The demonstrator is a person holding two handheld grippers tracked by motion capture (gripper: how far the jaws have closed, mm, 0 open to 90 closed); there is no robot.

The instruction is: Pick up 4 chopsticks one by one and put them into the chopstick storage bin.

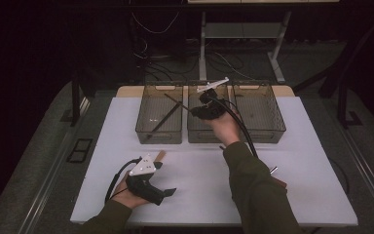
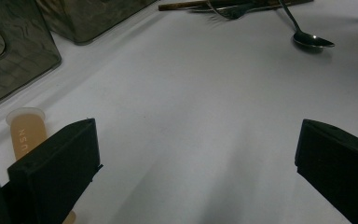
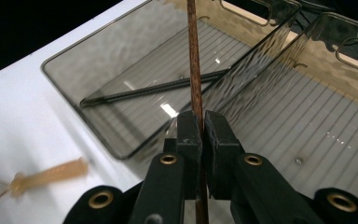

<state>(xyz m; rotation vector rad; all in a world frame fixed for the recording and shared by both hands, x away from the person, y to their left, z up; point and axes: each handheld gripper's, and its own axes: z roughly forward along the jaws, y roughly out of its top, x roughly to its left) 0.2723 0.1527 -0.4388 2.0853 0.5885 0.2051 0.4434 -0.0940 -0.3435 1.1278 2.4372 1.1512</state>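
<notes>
My right gripper (image 1: 195, 111) hovers over the wall between the left bin (image 1: 159, 127) and the middle bin (image 1: 202, 130). Its jaws are shut on a thin brown chopstick (image 3: 195, 70), which stands up between them and slants over the left bin (image 3: 98, 121). A dark chopstick (image 3: 158, 87) lies diagonally on that bin's floor (image 1: 161, 122). My left gripper (image 1: 166, 178) rests low at the front left of the white table (image 1: 199, 195). Its jaws (image 2: 196, 172) stand wide open with nothing between them. A beige-handled utensil (image 2: 25, 135) lies just beside its left jaw.
Three translucent grey bins stand in a row at the back; the right bin (image 1: 258, 119) holds nothing I can see. A fork (image 2: 233, 10), a spoon (image 2: 313, 41) and a brown stick (image 2: 182, 5) lie on the table by the person's right sleeve (image 1: 255, 190).
</notes>
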